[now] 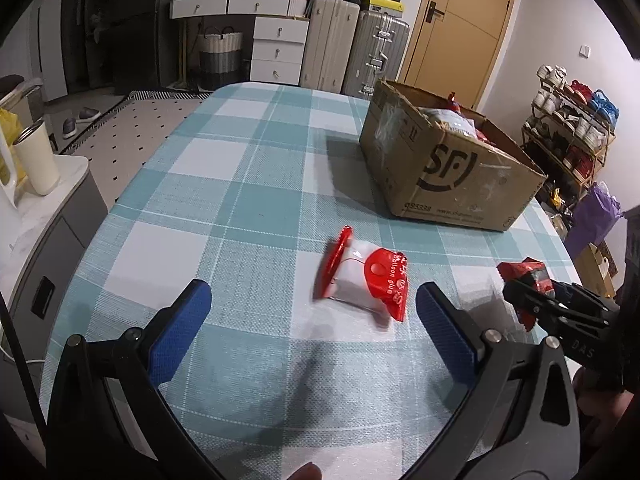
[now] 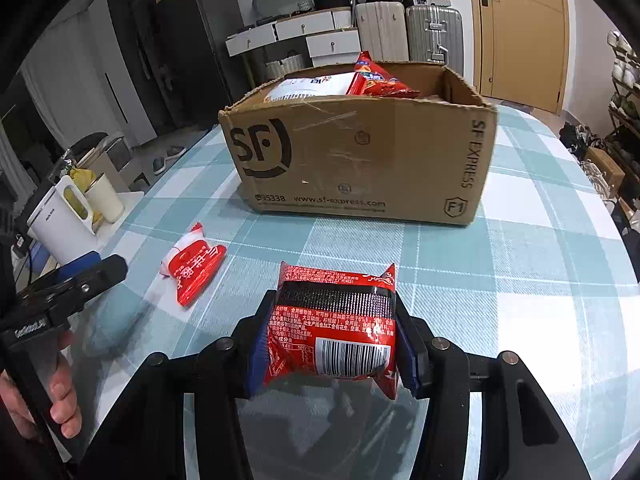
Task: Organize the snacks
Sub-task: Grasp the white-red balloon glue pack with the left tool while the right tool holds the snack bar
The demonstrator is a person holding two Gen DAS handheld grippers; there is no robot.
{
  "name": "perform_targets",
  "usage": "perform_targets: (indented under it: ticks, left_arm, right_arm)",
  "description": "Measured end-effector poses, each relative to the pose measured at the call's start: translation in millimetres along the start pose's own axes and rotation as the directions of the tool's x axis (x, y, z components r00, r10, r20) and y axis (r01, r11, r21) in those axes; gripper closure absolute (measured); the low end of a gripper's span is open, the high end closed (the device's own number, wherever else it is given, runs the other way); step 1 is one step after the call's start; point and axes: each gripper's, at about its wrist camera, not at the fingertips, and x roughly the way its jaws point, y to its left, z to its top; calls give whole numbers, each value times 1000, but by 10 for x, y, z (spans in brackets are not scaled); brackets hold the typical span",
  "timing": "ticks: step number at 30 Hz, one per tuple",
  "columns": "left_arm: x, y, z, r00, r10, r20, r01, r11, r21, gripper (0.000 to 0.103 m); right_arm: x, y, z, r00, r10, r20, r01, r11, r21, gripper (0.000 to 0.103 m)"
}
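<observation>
My right gripper (image 2: 332, 340) is shut on a red snack packet (image 2: 336, 328) with a barcode, held just above the checked tablecloth (image 2: 500, 280); the same gripper (image 1: 532, 292) and packet (image 1: 528, 272) show at the right edge of the left wrist view. A red and white snack packet (image 1: 360, 278) lies on the cloth just ahead of my left gripper (image 1: 312, 312), whose blue pads stand wide apart with nothing between them. That packet (image 2: 192, 266) lies left of the right gripper. A brown cardboard box (image 2: 360, 160) farther back holds several snack bags.
A side cabinet (image 1: 48, 216) at the table's left carries a cream tumbler (image 1: 36, 160) and a white kettle (image 2: 60, 220). A hand (image 2: 60, 392) grips the left tool's handle. Suitcases (image 1: 356, 48), drawers, a door and a shoe rack (image 1: 572, 136) stand beyond the table.
</observation>
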Motion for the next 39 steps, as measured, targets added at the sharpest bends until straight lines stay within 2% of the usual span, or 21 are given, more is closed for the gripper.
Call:
perform_targets:
  ticks: [10,19,27,30,37,39]
  left_arm:
    - [142,-161,25,998,0,-57,3,999,46,1]
    - [420,-334,95,995,27,-100,-15,993,120,1]
    - [735,-370,131,984,-9,-176,28,994,106,1]
    - [827,-387,125,980,-1,-197,25,993,119,1]
    - [908,-444,150,981,9,-195,24,986,166,2]
    - [908,-454,145,981,12,-191,23,984,177,6]
  right_arm:
    - [-225,-170,-225,999,31,28,-32,999,32,51]
    - [-335,-311,-357,998,30,57,-33,998,58,51]
    - [-432,-386,-373,997,51,66,-56,995,77,51]
    - [-498,-392,-370,995,51,82,-56,996,68,51]
    - [-615,-406,-373,993,62,102,-70,994,78,51]
    - [-642,-396,-377,993,60,106,-68,995,74,51]
